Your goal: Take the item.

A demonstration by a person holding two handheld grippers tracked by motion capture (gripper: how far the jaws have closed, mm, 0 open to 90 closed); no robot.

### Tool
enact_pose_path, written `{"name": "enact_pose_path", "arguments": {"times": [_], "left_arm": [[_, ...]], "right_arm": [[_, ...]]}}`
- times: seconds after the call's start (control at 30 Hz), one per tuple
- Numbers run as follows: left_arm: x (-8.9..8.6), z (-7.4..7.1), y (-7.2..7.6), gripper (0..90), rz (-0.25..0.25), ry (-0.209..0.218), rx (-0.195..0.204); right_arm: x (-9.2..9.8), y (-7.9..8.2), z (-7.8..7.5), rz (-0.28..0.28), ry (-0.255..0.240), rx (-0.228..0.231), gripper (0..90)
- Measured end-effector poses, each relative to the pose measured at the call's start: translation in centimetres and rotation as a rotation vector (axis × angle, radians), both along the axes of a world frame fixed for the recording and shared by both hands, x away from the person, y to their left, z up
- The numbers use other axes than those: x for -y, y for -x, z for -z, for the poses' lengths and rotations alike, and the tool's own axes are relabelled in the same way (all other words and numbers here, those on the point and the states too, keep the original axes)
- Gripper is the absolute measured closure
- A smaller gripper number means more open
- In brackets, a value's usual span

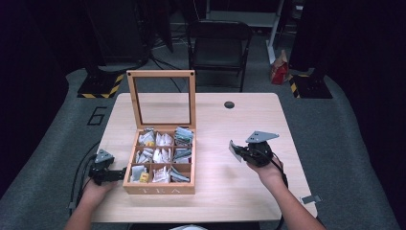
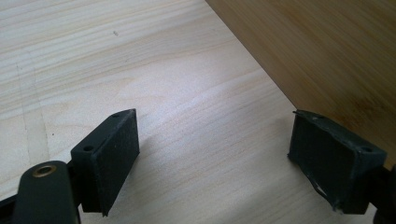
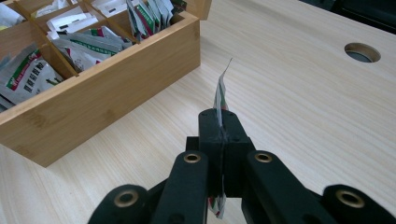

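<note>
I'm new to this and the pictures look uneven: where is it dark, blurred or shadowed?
High view: table lit, room around it nearly black. Left gripper view: sharp wood grain, soft shadows under the open jaws. Right gripper view: packet fairly sharp, nearest jaw parts slightly soft.

Matt wooden box (image 3: 107, 88), glossy sachet (image 3: 220, 95)

My table (image 1: 239, 129) sits in a pool of even light from overhead while the room around it falls off to near black, and the high view is soft and a little grainy, so the packets in the box (image 1: 160, 189) blur together. In the left gripper view my pads (image 2: 116, 154) are crisp and throw soft shadows onto the pale wood. In the right gripper view my near linkage is slightly blurred, the sachet (image 3: 220, 95) is sharp, and the table's far edge goes dark.
</note>
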State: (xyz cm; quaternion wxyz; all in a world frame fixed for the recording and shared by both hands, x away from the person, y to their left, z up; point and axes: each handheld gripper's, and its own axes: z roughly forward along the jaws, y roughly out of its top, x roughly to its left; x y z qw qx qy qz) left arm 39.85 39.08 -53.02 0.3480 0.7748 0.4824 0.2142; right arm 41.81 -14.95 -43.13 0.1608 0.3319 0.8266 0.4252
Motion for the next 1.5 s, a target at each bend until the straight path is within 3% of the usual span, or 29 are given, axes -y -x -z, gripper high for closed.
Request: {"name": "enact_pose_path", "arguments": {"times": [0.9,1.03,1.5], "left_arm": [[0.0,0.0,0.0,15.7,-0.001,0.001,0.000],[0.0,0.0,0.0,15.7,0.000,0.001,0.000],[0.0,0.0,0.0,15.7,-0.001,0.001,0.000]], "right_arm": [[0.6,0.4,4.1,0.040,0.029,-0.049,89.1],[0.4,0.7,4.7,0.048,0.065,-0.028,88.7],[-0.2,1.1,5.5,0.012,0.077,-0.034,87.1]]}}
